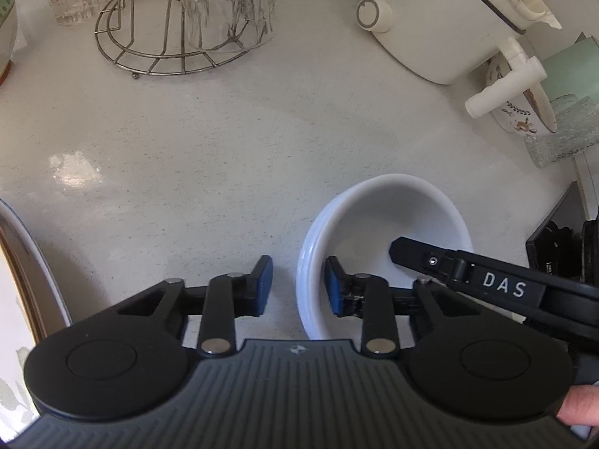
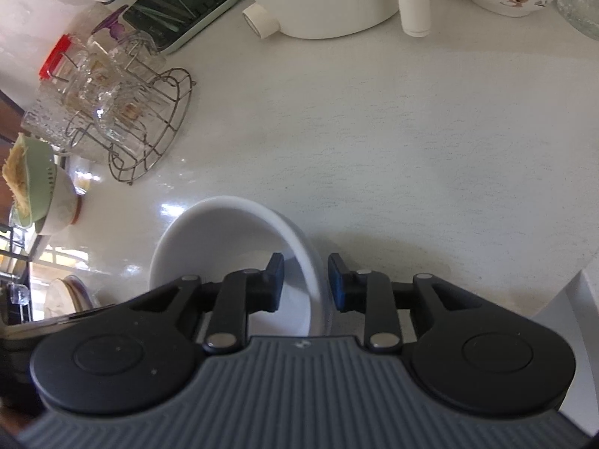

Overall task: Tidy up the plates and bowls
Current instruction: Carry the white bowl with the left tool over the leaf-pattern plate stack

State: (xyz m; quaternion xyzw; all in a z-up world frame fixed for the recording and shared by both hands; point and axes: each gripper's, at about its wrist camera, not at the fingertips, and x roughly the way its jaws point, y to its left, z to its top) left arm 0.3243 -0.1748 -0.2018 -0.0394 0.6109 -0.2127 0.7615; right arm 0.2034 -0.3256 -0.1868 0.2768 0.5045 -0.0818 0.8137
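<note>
A stack of white bowls (image 1: 393,220) sits on the pale counter, low and right in the left wrist view. It also shows in the right wrist view (image 2: 228,232). My left gripper (image 1: 297,286) is open and straddles the stack's left rim, one pad inside and one outside. My right gripper (image 2: 305,282) is open and straddles the right rim, its left finger inside the bowl. The right gripper's finger (image 1: 415,254) reaches into the bowl from the right. A patterned bowl (image 1: 524,108) lies tilted behind a white pot at far right.
A wire rack with glass cups (image 1: 194,18) stands at the back left. A white electric pot (image 1: 441,26) with a handle stands at the back right. A plate's edge (image 1: 26,258) lies at the left. A green colander bowl (image 2: 41,187) sits far left.
</note>
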